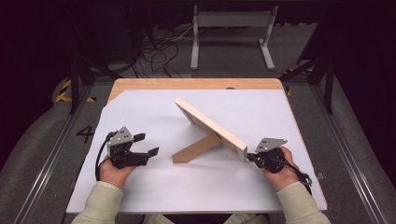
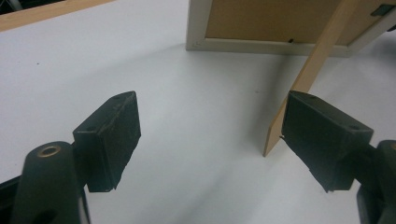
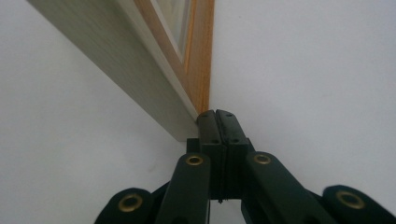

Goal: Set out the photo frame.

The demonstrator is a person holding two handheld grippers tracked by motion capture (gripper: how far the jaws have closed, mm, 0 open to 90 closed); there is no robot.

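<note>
A light wooden picture frame (image 1: 210, 128) stands tilted on the white table, propped by its wooden back leg (image 1: 196, 149). My left gripper (image 1: 146, 144) rests to the left of the leg, open, with nothing between its jaws. In the left gripper view the frame's back (image 2: 275, 23) and the leg (image 2: 308, 74) lie ahead of the spread left gripper (image 2: 210, 140). My right gripper (image 1: 250, 157) is shut, its tips against the frame's near right corner. The right gripper view shows the closed right gripper (image 3: 217, 114) touching the frame's bottom corner (image 3: 140, 60).
The white sheet (image 1: 187, 186) covers a wooden tabletop (image 1: 196, 84). Behind the table, on the floor, stand a white metal support (image 1: 231, 28) and loose cables (image 1: 159, 46). Rails run along both sides of the table.
</note>
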